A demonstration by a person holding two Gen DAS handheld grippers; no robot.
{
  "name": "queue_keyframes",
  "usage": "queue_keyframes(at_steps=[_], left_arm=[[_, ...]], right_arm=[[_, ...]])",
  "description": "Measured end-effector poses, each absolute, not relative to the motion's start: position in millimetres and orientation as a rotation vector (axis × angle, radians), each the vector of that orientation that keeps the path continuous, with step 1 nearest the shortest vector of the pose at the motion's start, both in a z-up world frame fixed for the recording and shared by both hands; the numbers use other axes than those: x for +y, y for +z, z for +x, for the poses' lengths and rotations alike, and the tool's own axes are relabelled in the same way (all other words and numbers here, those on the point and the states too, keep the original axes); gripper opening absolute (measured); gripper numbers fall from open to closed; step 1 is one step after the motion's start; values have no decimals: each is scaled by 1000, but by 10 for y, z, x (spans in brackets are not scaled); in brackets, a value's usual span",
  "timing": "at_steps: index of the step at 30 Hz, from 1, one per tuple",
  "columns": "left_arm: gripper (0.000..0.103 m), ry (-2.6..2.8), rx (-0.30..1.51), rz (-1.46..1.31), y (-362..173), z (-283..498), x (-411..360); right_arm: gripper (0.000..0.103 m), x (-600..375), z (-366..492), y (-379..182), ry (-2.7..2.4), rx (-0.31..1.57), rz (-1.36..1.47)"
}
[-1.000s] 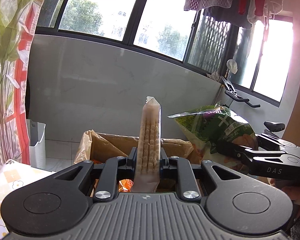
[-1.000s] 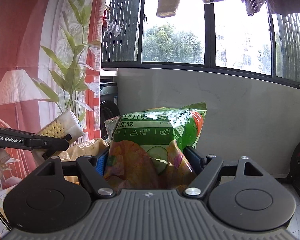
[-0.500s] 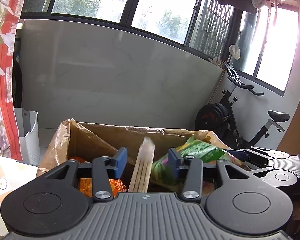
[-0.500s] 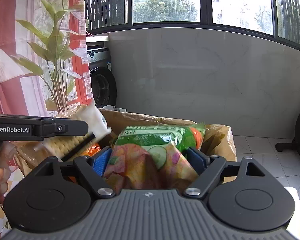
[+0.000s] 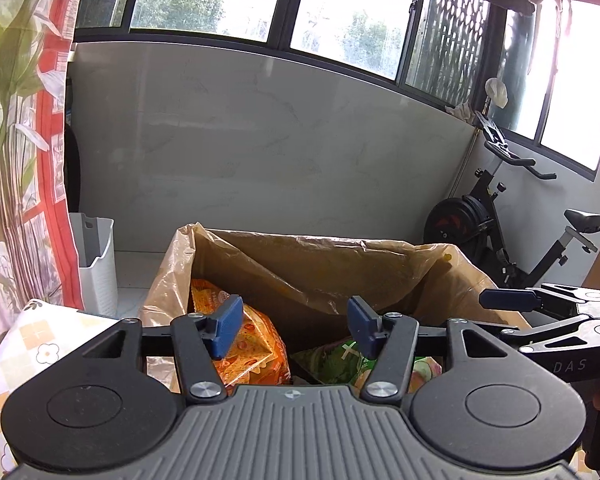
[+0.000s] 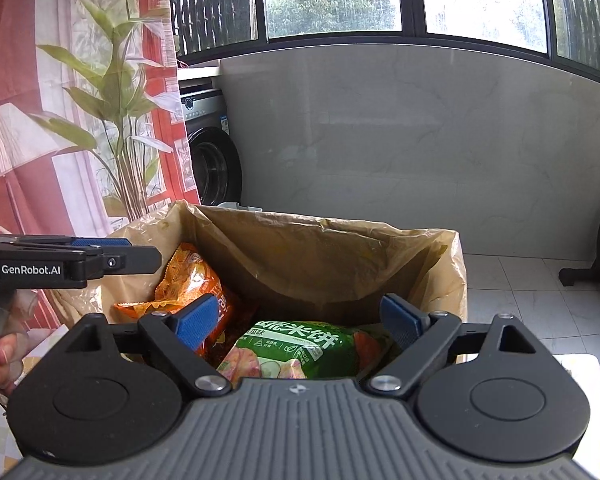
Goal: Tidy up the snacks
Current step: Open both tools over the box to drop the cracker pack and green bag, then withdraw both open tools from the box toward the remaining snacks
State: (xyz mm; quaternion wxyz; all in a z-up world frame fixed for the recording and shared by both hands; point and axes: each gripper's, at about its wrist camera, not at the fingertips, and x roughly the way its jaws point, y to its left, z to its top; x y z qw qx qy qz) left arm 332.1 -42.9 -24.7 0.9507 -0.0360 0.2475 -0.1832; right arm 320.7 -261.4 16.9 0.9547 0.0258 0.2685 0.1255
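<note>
Your left gripper (image 5: 295, 323) hangs over the near edge of the lined box (image 5: 324, 256) with its jaws spread wide and nothing between the blue pads (image 5: 229, 326). Below and just left of that gap lies the orange snack bag (image 5: 256, 350); below its right finger, the green rice-cracker bag (image 5: 342, 362) shows inside the box.

Your right gripper (image 6: 300, 322) is likewise wide apart and empty. The green rice-cracker bag (image 6: 300, 346) lies flat in the box directly beneath the gap, and the orange snack bag (image 6: 190, 280) leans against the liner beyond its left finger. The left gripper (image 6: 100, 260) reaches in beside it from the left.
</note>
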Motion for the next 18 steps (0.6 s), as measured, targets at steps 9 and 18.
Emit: queue_keyframes(at_steps=[9, 18], left_arm=[[67, -326, 470, -34, -107, 2862, -166], [69, -272, 472, -42, -156, 2502, 47]], right_arm=[[90, -2620, 2904, 229, 260, 542, 67], [90, -2603, 2598, 268, 264, 521, 58]])
